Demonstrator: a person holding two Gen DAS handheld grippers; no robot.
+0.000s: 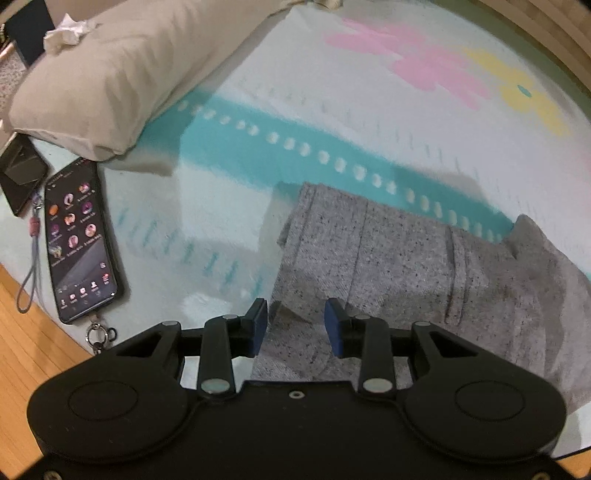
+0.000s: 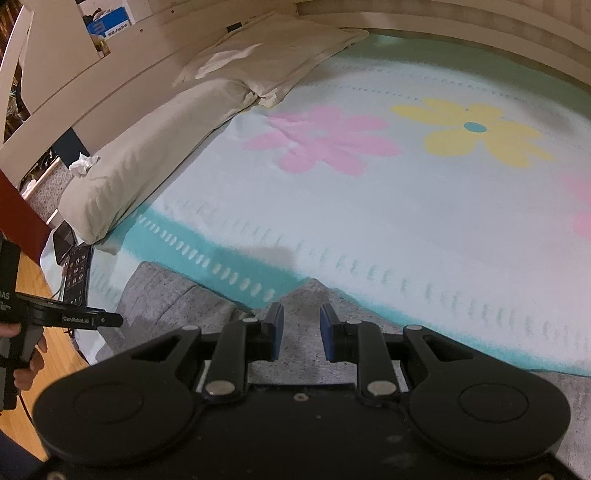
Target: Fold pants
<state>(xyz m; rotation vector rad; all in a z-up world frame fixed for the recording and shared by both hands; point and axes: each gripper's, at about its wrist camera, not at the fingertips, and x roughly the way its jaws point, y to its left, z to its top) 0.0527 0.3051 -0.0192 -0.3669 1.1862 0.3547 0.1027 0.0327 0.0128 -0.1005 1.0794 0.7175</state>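
Observation:
The grey speckled pants (image 1: 399, 266) lie bunched in folds on the flowered blanket (image 1: 332, 92) near the bed's front edge. My left gripper (image 1: 295, 328) is open, its blue pads either side of a raised fold of the pants, just above the cloth. In the right wrist view the pants (image 2: 166, 295) spread from the lower left to under my right gripper (image 2: 301, 330), which is open and hovers over a peaked part of the grey cloth. The left gripper's body (image 2: 55, 315) shows at the left edge there, held by a hand.
A beige pillow (image 1: 110, 74) lies at the head of the bed, with a crumpled tissue (image 1: 70, 31) on it. Two phones (image 1: 81, 240) rest on the bed's left edge beside the wooden floor (image 1: 29, 350). A second pillow (image 2: 269, 51) lies further back.

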